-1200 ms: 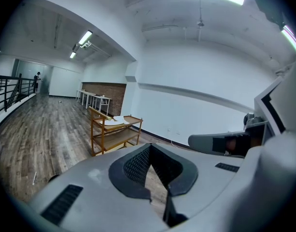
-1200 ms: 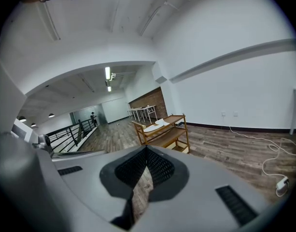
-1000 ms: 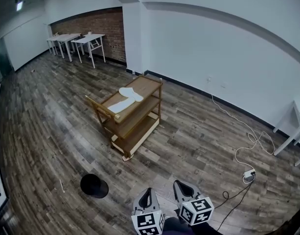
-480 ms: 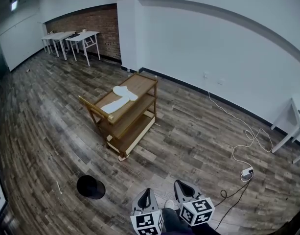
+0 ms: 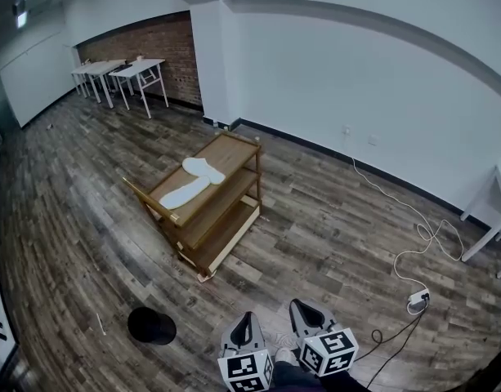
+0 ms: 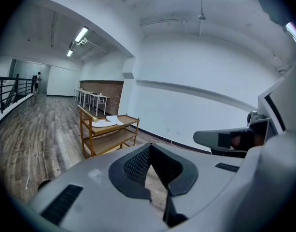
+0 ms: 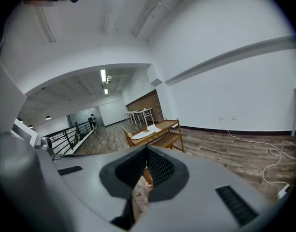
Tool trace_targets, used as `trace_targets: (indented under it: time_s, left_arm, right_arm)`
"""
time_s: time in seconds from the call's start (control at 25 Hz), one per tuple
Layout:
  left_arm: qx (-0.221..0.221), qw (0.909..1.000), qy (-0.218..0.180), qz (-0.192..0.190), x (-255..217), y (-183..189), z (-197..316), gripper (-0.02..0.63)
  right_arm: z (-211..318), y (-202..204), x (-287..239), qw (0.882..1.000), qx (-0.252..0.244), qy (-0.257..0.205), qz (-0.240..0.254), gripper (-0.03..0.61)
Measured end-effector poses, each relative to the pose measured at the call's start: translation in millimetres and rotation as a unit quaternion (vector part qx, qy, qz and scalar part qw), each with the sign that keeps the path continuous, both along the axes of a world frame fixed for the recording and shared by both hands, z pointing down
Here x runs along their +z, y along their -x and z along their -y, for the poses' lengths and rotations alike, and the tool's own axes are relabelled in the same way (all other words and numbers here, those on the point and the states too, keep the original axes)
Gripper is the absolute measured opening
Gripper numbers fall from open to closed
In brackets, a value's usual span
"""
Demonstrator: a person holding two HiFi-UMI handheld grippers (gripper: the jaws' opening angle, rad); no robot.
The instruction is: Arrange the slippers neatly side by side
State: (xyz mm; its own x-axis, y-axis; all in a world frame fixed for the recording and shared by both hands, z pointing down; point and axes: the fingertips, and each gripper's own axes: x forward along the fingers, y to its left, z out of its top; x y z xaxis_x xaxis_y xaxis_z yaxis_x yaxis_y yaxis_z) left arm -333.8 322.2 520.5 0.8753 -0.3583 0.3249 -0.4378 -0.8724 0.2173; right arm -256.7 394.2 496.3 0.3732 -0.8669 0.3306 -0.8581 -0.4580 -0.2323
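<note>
My left gripper (image 5: 244,331) and right gripper (image 5: 309,318) hang low by my body, jaws closed on nothing, as the work is well apart. Ahead, two flat white slippers (image 5: 194,181) lie askew on the top shelf of a three-shelf wooden cart (image 5: 234,149).

wooden cart (image 5: 230,151) | black round object (image 5: 151,326) | power strip (image 5: 418,297) | tables (image 5: 140,68)

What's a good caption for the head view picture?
White slippers lie atop a wooden cart, far from the left gripper and right gripper.
</note>
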Motion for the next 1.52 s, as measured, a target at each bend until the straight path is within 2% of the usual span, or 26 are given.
trace_targets:
  time_s: [0.4, 0.8, 1.12, 1.52]
  left_arm:
    - [-0.014, 0.9999, -0.004, 0.0, -3.1, -59.9, 2.0, 0.0]
    - [-0.018, 0.9998, -0.002, 0.008, -0.9, -88.1, -3.4, 0.0]
    - [0.007, 0.9999, -0.003, 0.012, 3.4, -117.7, 5.0, 0.0]
    - [0.05, 0.9988, 0.001, 0.002, -0.2, -192.8, 41.4, 0.0]
  right_arm:
    - [11.0, -54.5, -1.7, 0.999, -0.032, -0.004, -0.001, -0.002]
    - [8.2, -84.4, 0.5, 0.999, -0.036, -0.01, 0.005, -0.002]
    - [15.1, -110.9, 4.3, 1.0, -0.014, -0.012, 0.007, -0.002]
    - [51.5, -172.5, -1.9, 1.0, 0.014, -0.013, 0.002, -0.002]
